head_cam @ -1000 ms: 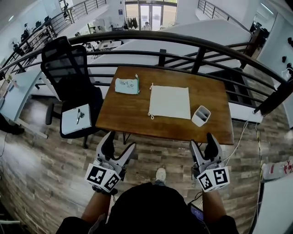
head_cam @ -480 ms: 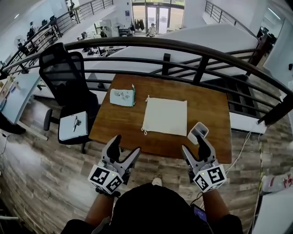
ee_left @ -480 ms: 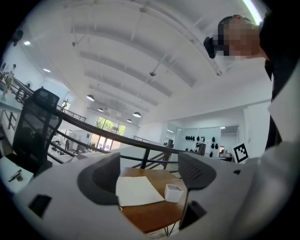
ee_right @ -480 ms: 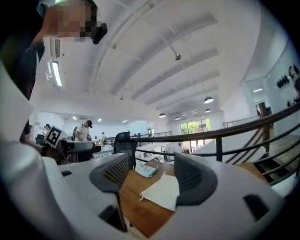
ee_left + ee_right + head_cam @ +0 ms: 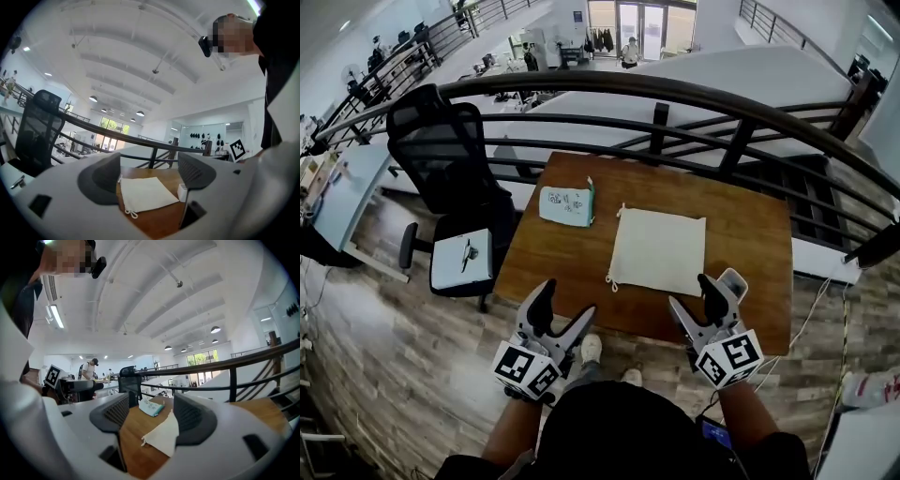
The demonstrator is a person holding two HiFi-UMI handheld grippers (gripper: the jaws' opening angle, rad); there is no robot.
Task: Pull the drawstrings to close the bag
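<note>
A flat white drawstring bag (image 5: 658, 251) lies in the middle of the wooden table (image 5: 567, 262), with cord loops at its left corners (image 5: 612, 279). Both grippers hover at the table's near edge, short of the bag. My left gripper (image 5: 565, 304) is open and empty; its view shows the bag (image 5: 143, 193) ahead between the jaws. My right gripper (image 5: 692, 296) is open and empty, just in front of a white cup (image 5: 732, 281). Its own view looks along the table to the bag (image 5: 161, 433).
A teal pouch (image 5: 565, 205) lies left of the bag on the table's far part. A black office chair (image 5: 450, 155) with a white pad (image 5: 461, 260) on its seat stands to the left. A dark railing (image 5: 675, 92) runs behind the table.
The table has come closer in the head view. Both grippers have moved forward to its near edge, and the right one now overlaps the white cup.
</note>
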